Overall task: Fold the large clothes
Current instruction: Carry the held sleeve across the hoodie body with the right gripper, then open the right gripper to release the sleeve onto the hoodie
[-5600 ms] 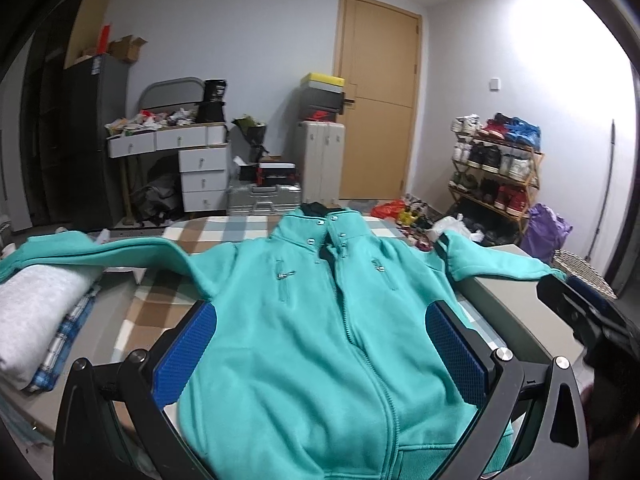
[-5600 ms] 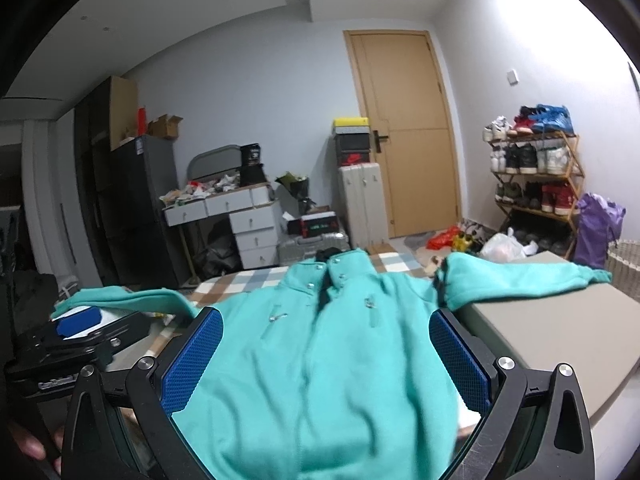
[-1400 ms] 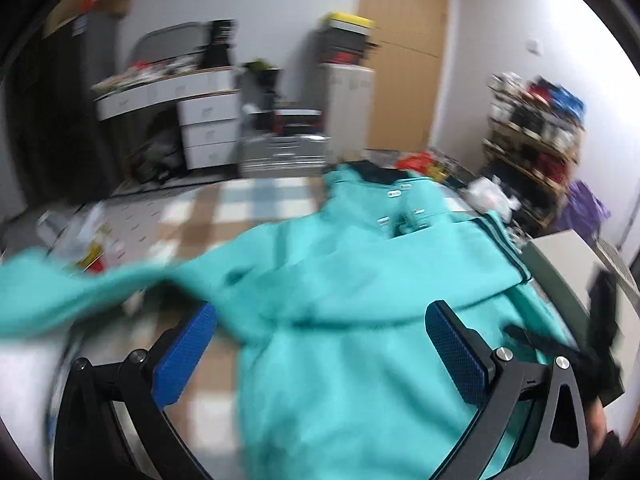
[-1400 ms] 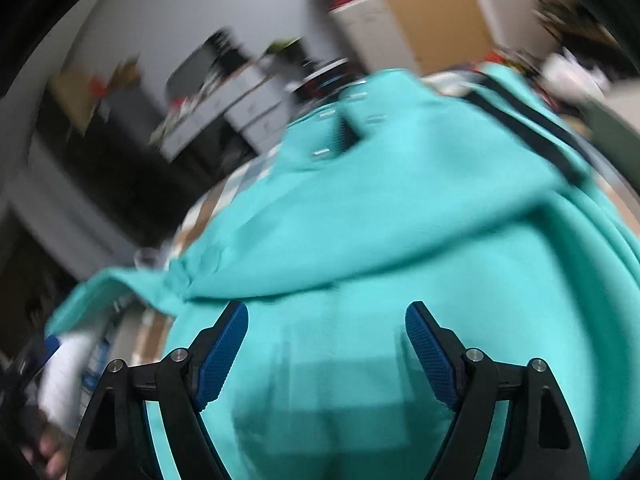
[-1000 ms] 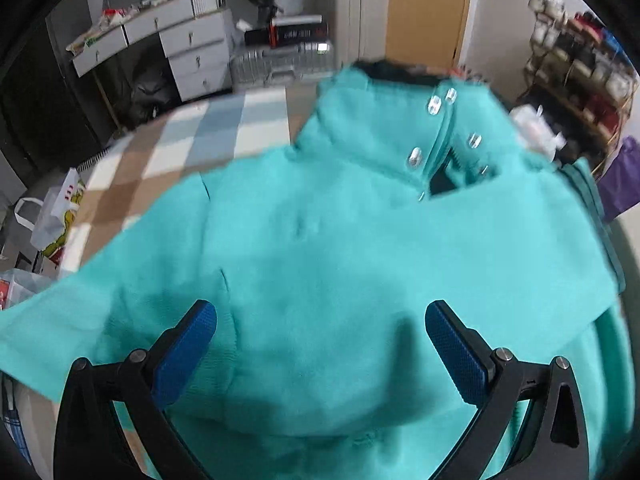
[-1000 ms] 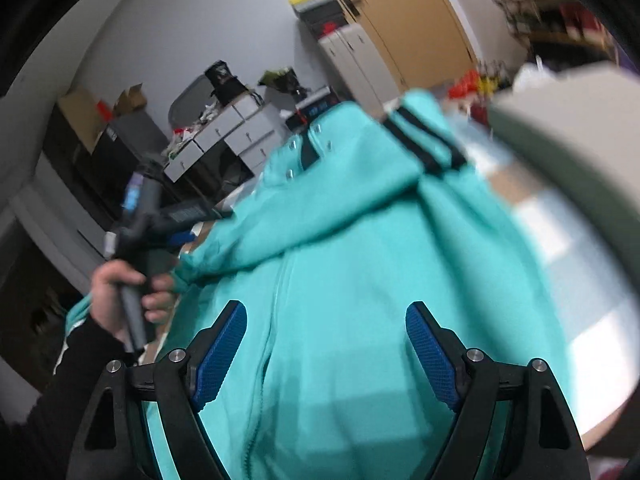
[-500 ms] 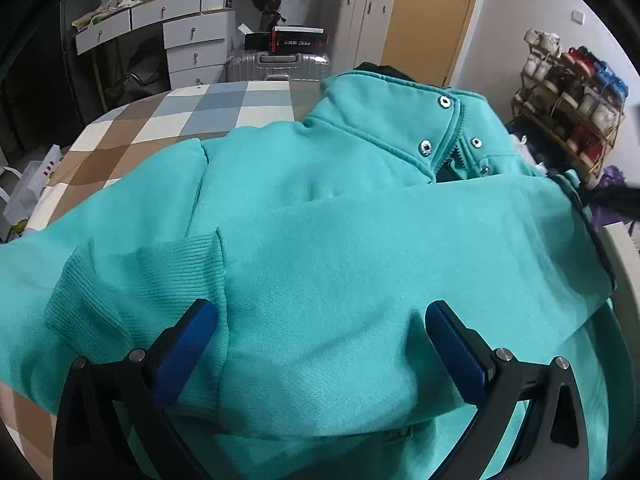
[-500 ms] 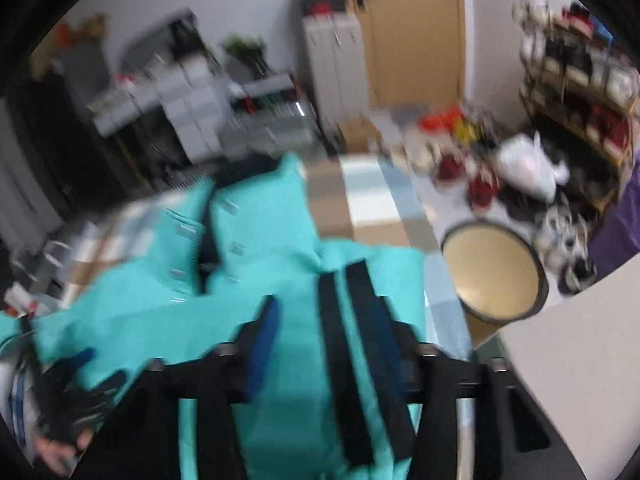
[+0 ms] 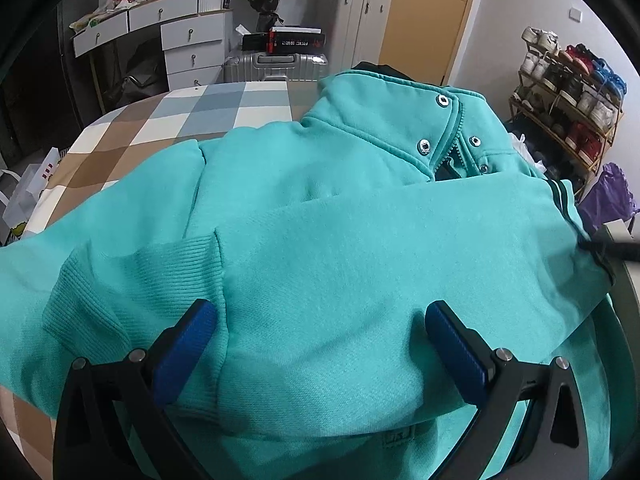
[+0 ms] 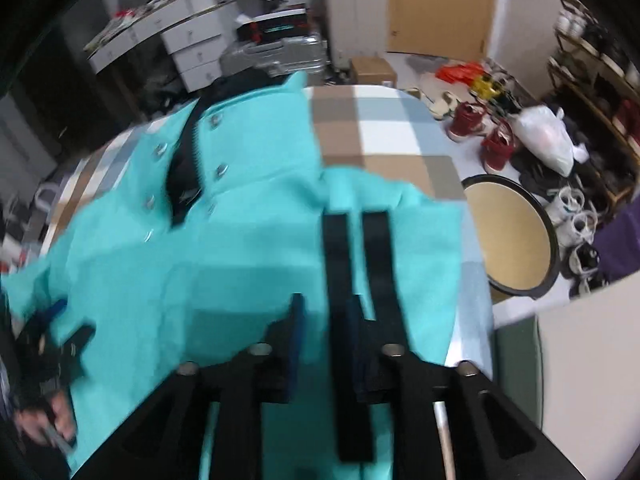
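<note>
A teal zip jacket (image 9: 320, 240) lies front up on a checked tablecloth (image 9: 168, 120). One sleeve (image 9: 380, 248) is folded across the chest, its ribbed cuff (image 9: 132, 292) at the left. My left gripper (image 9: 320, 344) is open, low over the folded sleeve beside the cuff. In the right wrist view my right gripper (image 10: 326, 320) is shut on the jacket (image 10: 224, 240) at the black-striped shoulder (image 10: 356, 256). The left gripper (image 10: 60, 328) and its hand show at that view's left edge.
A round wooden stool (image 10: 512, 236) stands right of the table. Shoes and bags (image 10: 520, 132) litter the floor. A shoe rack (image 9: 568, 92), a silver suitcase (image 9: 276, 66), white drawers (image 9: 192, 48) and a door (image 9: 424, 16) are behind.
My right gripper has closed on the striped shoulder after swinging over to it. My left gripper has held over the folded sleeve, edging closer.
</note>
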The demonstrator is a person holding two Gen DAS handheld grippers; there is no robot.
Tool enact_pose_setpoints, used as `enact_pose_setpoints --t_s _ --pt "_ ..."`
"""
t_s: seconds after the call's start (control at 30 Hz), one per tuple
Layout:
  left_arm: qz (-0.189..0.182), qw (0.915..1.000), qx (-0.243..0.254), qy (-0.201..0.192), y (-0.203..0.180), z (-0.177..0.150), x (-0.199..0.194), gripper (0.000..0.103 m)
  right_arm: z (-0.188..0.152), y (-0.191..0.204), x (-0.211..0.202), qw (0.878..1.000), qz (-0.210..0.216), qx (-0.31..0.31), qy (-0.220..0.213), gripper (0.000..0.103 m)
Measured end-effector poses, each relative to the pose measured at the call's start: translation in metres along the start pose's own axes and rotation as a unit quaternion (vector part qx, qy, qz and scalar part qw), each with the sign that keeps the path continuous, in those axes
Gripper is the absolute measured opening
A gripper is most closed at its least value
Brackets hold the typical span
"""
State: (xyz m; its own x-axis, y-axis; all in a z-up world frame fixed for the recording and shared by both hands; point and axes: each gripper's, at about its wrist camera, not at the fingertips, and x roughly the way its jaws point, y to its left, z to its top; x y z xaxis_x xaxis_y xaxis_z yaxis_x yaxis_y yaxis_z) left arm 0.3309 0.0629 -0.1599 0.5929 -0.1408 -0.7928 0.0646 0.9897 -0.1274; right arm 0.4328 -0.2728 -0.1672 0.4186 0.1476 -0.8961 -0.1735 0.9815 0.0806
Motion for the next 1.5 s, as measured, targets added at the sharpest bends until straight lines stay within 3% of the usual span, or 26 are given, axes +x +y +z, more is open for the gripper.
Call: enact_pose_setpoints --t_s 0.07,0.1,0.2,0.33,0.4,0.43,0.5,0.57,0.63,0.67,0.7,0.8,0.87,0.93,1.03,1.13,1.2,1.27,1.33,1.43,1.5 --pt "0.004 1.0000 0.003 0.001 -0.002 0.000 0.001 0.102 -0.019 -0.001 0.020 1.000 -0.012 0.000 0.028 0.042" --pt "0.007 1.0000 0.005 0.002 -0.003 0.000 0.002 0.102 -0.025 0.001 0.017 1.000 -0.020 -0.014 -0.002 0.042" --pt "0.009 0.9999 0.005 0.002 -0.003 0.000 0.002 0.102 -0.035 0.000 0.012 1.000 -0.019 0.000 -0.024 0.042" --pt "-0.002 1.0000 -0.003 -0.002 0.001 0.000 0.001 0.102 -0.051 -0.006 -0.022 0.994 0.065 0.069 -0.044 0.045" --pt "-0.007 0.9997 -0.010 -0.021 0.002 -0.001 -0.008 0.102 -0.065 0.003 -0.053 0.990 0.102 0.066 -0.066 0.047" --pt "-0.003 0.9991 -0.014 -0.040 0.002 -0.002 -0.018 0.102 -0.077 0.012 -0.072 0.989 0.107 0.050 -0.083 0.050" --pt "-0.001 0.9963 -0.013 -0.085 0.001 -0.005 -0.054 0.102 -0.102 0.033 -0.110 0.985 0.113 0.006 -0.129 0.075" --pt "-0.001 0.9944 -0.014 -0.105 -0.001 -0.010 -0.095 0.102 -0.123 0.050 -0.145 0.976 0.108 -0.031 -0.186 0.084" --pt "0.005 0.9920 -0.014 -0.125 -0.004 -0.021 -0.137 0.102 -0.145 0.072 -0.183 0.960 0.104 -0.070 -0.252 0.086" --pt "0.013 0.9906 -0.012 -0.136 -0.005 -0.027 -0.153 0.102 -0.152 0.080 -0.197 0.951 0.104 -0.078 -0.281 0.094" --pt "0.030 0.9883 -0.008 -0.150 -0.007 -0.035 -0.175 0.102 -0.160 0.089 -0.212 0.939 0.111 -0.082 -0.315 0.103" --pt "0.081 0.9817 0.004 -0.172 -0.011 -0.059 -0.226 0.102 -0.201 0.108 -0.251 0.888 0.192 -0.085 -0.409 0.103" --pt "0.112 0.9782 -0.001 -0.175 -0.009 -0.073 -0.253 0.102 -0.218 0.122 -0.264 0.880 0.190 -0.073 -0.428 0.103" --pt "0.110 0.9768 -0.009 -0.183 -0.005 -0.089 -0.279 0.102 -0.235 0.136 -0.269 0.877 0.173 -0.064 -0.443 0.103" --pt "0.111 0.9757 -0.019 -0.188 0.009 -0.104 -0.300 0.102 -0.255 0.151 -0.274 0.872 0.139 -0.043 -0.468 0.103" --pt "0.135 0.9735 -0.027 -0.183 0.021 -0.111 -0.305 0.102 -0.270 0.153 -0.270 0.860 0.146 -0.031 -0.487 0.103" --pt "0.158 0.9724 -0.031 -0.169 0.026 -0.118 -0.311 0.102 -0.270 0.146 -0.263 0.860 0.157 -0.031 -0.484 0.103" --pt "0.153 0.9725 -0.040 -0.171 0.035 -0.123 -0.317 0.102 -0.267 0.149 -0.257 0.869 0.153 -0.039 -0.468 0.103" --pt "0.151 0.9728 -0.055 -0.166 0.050 -0.124 -0.318 0.102 -0.262 0.158 -0.251 0.895 0.104 -0.044 -0.433 0.103" --pt "0.160 0.9715 -0.083 -0.154 0.078 -0.123 -0.317 0.102 -0.262 0.172 -0.239 0.916 0.039 -0.052 -0.396 0.103" --pt "0.166 0.9705 -0.100 -0.144 0.098 -0.121 -0.314 0.102 -0.261 0.178 -0.226 0.927 0.034 -0.052 -0.370 0.103"
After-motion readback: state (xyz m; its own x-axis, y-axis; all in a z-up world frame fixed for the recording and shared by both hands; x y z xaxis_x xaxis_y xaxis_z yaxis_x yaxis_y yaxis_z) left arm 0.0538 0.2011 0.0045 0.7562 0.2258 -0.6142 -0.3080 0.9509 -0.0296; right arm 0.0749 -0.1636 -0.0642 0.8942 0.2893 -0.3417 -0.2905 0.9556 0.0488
